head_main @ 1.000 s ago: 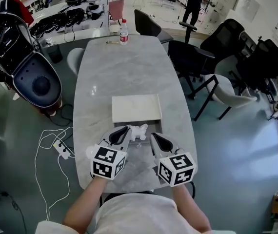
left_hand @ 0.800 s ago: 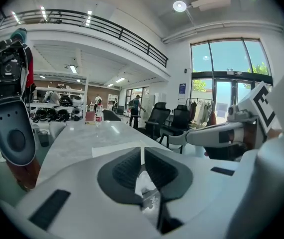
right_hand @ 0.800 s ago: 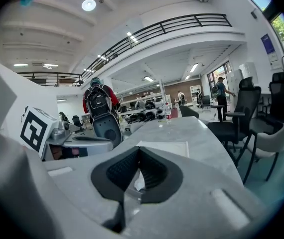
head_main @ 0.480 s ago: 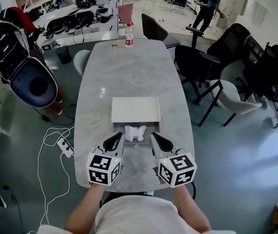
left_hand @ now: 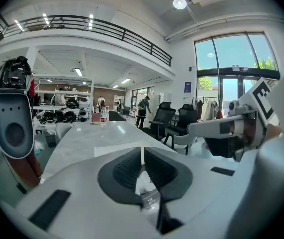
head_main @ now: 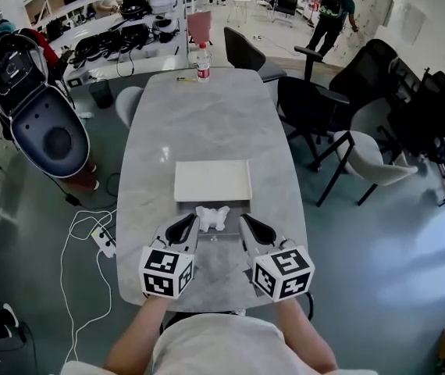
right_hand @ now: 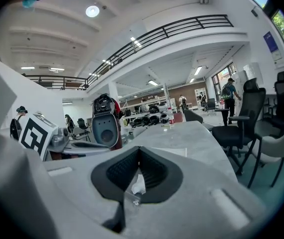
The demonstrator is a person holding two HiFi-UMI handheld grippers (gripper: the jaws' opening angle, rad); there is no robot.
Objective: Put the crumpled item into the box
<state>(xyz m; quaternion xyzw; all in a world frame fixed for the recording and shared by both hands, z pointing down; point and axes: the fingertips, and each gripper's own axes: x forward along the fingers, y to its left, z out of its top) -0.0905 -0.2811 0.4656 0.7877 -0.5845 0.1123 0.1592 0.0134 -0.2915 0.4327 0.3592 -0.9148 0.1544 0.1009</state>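
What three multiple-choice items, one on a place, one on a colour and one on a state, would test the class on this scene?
1. Where is the crumpled item?
A. Beside the bottle at the table's far end
B. Between the left hand-held gripper and the right hand-held gripper, just on the near side of the flat white slab
C. On the floor by the cables

2. What colour is the crumpled item?
A. Red
B. Black
C. White

3. How do the left hand-held gripper's jaws stand?
A. Closed together, gripping nothing
B. Wide apart
C. Clamped on the crumpled item

Answers:
1 B: the head view shows it between the two tips.
2 C: it shows white against the grey table.
3 A: the left gripper view shows the tips meeting, with the item lying beyond them.
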